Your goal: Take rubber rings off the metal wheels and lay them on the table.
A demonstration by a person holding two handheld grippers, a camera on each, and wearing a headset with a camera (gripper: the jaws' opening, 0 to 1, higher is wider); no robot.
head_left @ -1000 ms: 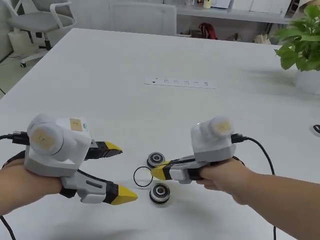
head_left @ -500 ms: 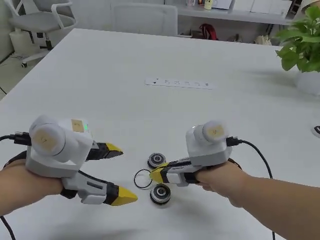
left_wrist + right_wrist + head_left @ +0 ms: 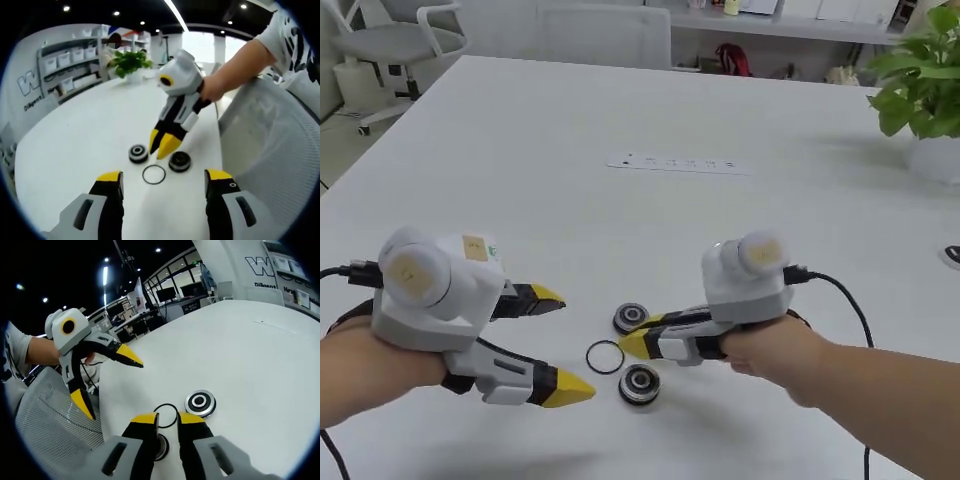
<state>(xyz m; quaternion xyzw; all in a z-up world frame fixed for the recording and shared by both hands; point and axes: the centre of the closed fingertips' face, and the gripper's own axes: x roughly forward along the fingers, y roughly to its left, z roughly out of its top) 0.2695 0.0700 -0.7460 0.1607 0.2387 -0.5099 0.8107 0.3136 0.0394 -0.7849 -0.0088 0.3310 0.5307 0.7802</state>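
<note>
Two metal wheels (image 3: 631,318) (image 3: 640,384) lie on the white table (image 3: 620,110), with a loose black rubber ring (image 3: 588,357) flat beside them. My right gripper (image 3: 628,345) hovers between the wheels, its yellow tips just right of the ring and only a narrow gap between its jaws, holding nothing. My left gripper (image 3: 558,344) is wide open to the left of the ring. In the left gripper view the ring (image 3: 154,165) lies ahead of my open jaws, with the wheels (image 3: 138,153) (image 3: 180,161) and the right gripper (image 3: 162,146) beyond. The right gripper view shows one wheel (image 3: 200,403) and the ring (image 3: 165,406).
A white power strip (image 3: 680,165) lies across the middle of the table. A potted plant (image 3: 920,85) stands at the far right corner. Office chairs (image 3: 410,40) stand beyond the far edge. A mesh chair back (image 3: 270,145) sits close to the table's near edge.
My right gripper's tips have drawn slightly off the ring, which stays flat on the table. The left gripper and both wheels have not moved.
</note>
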